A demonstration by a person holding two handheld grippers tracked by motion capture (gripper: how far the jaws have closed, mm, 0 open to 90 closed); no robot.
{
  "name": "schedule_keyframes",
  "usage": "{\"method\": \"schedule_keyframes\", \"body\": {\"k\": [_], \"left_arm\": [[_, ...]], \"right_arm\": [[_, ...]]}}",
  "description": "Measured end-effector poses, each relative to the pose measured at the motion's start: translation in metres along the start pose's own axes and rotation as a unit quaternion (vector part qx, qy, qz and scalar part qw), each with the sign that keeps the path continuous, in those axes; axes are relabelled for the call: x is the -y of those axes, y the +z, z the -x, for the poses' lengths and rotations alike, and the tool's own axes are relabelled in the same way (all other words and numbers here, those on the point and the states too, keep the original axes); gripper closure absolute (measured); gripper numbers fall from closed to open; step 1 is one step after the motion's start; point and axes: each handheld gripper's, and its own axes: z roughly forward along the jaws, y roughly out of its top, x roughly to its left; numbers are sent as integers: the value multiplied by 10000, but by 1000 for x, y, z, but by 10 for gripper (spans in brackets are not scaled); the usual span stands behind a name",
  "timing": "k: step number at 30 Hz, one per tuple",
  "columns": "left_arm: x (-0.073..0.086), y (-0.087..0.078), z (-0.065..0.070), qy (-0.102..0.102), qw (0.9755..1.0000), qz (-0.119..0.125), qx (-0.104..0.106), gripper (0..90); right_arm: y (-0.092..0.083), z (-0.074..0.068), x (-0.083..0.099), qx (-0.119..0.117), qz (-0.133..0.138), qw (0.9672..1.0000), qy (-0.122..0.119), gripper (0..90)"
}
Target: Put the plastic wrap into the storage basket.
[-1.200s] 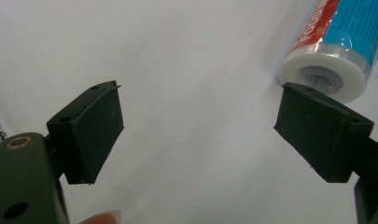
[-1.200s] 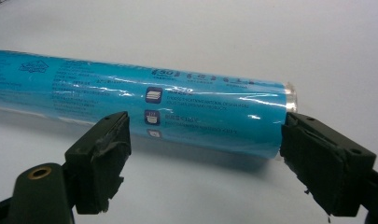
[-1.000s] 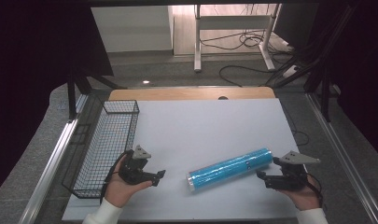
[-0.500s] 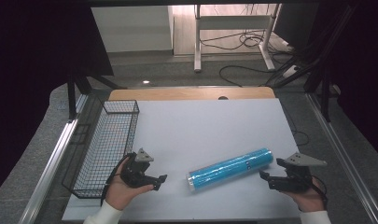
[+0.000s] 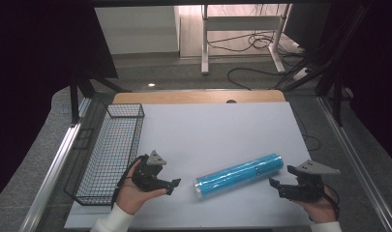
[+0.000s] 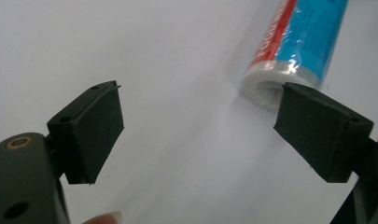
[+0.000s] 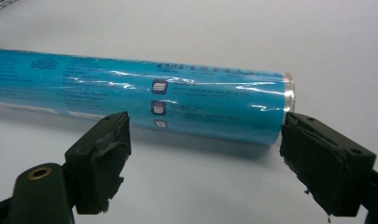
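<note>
Blue roll (image 5: 239, 175) lies on the white table (image 5: 218, 130). Left gripper (image 5: 170, 184) near one end, right gripper (image 5: 275, 185) near the other, both jaws wide and empty.

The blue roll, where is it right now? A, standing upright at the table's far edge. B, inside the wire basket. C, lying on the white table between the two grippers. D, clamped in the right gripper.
C: the blue roll lies flat on the white table, between the open left gripper and the open right gripper, touched by neither.

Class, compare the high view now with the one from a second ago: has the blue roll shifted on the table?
No. The blue roll lies at the same slant and the same gap from the wire basket; both grippers are apart from it.
</note>
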Motion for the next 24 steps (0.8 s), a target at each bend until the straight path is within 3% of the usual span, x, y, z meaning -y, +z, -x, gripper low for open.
{"method": "schedule_keyframes", "body": {"k": [6,12,17,24], "left_arm": [[-20,3,22,306,9994,70,152,153],[-46,16,35,644,9977,11,191,157],[-60,26,46,804,9964,-73,266,158],[-83,46,58,972,9937,-116,541,164]], "right_arm": [[2,0,-1,13,-18,10000,-21,167],[7,0,-4,20,-75,9999,-104,167],[9,3,-6,-3,-35,9999,-119,168],[2,10,-7,42,65,10000,-42,167]]}}
